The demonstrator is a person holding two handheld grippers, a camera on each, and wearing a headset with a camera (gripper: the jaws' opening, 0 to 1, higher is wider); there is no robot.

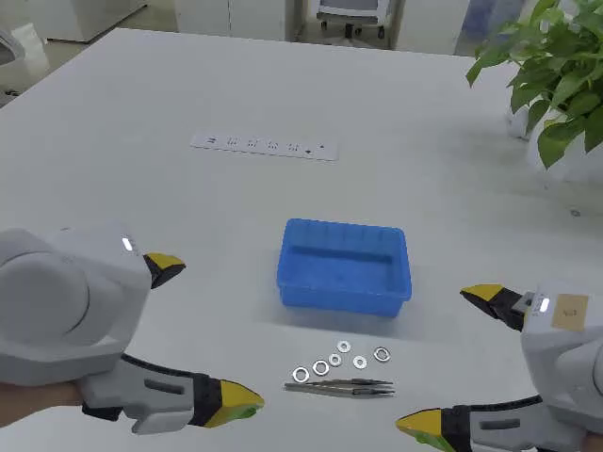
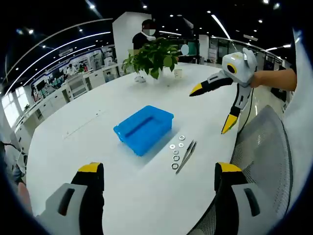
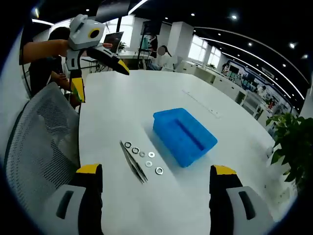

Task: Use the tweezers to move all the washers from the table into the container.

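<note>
Fingers: left gripper (image 1: 217,334) and right gripper (image 1: 435,359) both spread wide, empty | tweezers (image 1: 344,386) lie on worktop (image 1: 188,198) beside six washers (image 1: 320,367), near blue container (image 1: 344,268) | container looks empty | progress: none; tweezers not yet picked up

Even overhead light is washing your white table (image 1: 188,207) in the head view, keeping it bright and nearly free of glare. The blue container (image 1: 344,266) is casting only a faint, soft shadow toward the lower edge of the frame. In your two gripper views, fisheye distortion is bending the table's rim and the ceiling light strips (image 2: 58,36) into arcs. Small ceiling spots (image 3: 234,16) are burning white against a dark ceiling along the top, and distant background detail is going soft.
</note>
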